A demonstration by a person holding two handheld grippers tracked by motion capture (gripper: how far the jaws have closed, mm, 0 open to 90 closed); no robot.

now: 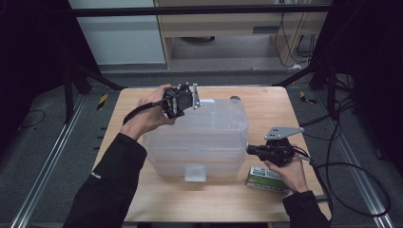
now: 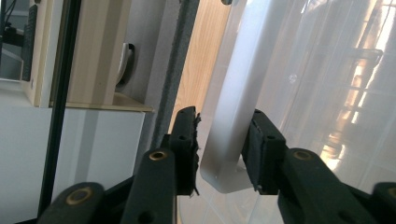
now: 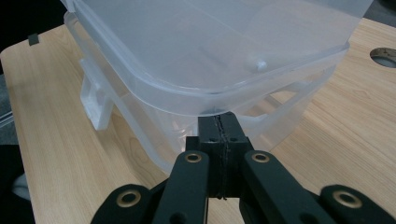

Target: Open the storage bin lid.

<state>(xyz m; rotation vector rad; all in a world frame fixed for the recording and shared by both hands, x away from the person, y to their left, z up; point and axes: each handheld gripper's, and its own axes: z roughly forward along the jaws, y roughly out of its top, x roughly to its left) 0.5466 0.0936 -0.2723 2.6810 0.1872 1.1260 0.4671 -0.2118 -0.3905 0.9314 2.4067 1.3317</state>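
A clear plastic bin [image 1: 199, 137] sits mid-table, its latch tab facing the near edge. The left gripper [image 1: 183, 100] is at the bin's far left corner, jaws apart with the rim [image 2: 233, 116] between them — not pinched. The right gripper [image 1: 254, 150] meets the bin's right side under its lid edge, jaws pressed together. A green-and-white box [image 1: 266, 178] lies by the near right corner, just beside the bin.

Clear bin [image 1: 199, 142] fills table [image 1: 266, 102] centre, green box [image 1: 267, 179] crowding front right, far-right tabletop open
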